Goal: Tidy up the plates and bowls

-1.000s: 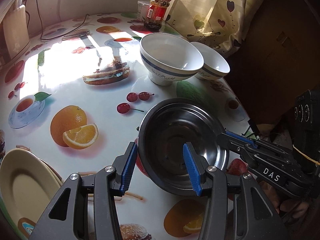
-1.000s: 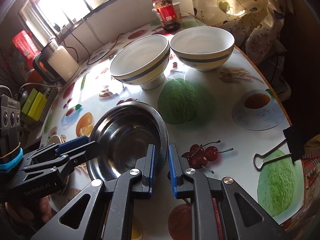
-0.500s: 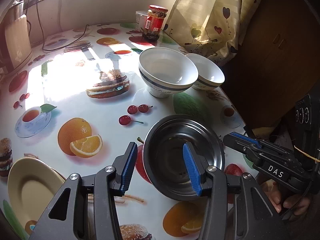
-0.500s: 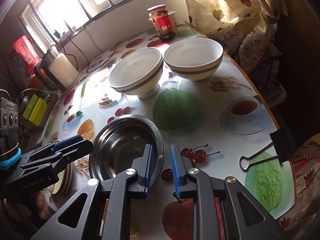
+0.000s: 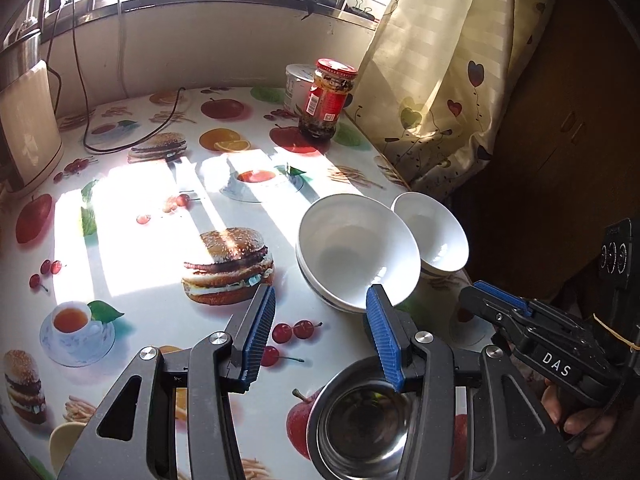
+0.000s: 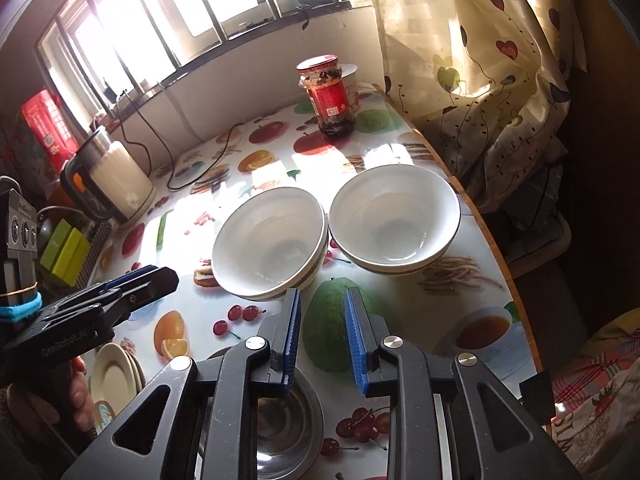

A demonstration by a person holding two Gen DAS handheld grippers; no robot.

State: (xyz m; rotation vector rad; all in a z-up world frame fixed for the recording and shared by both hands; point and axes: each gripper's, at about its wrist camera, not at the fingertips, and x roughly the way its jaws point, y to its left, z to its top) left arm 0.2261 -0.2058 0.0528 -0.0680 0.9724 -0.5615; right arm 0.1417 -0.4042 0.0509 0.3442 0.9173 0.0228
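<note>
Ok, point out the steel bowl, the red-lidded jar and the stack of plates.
steel bowl (image 5: 362, 428), left wrist view, on its shiny inner bottom.
red-lidded jar (image 6: 330, 98), right wrist view, on its red label.
stack of plates (image 6: 114, 378), right wrist view, on the top plate's face.

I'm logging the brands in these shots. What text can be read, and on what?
"DAS": on the right gripper body, left wrist view.
"GenRobot.AI": on the left gripper body, right wrist view.
Jar label, red box print: too small to read.
</note>
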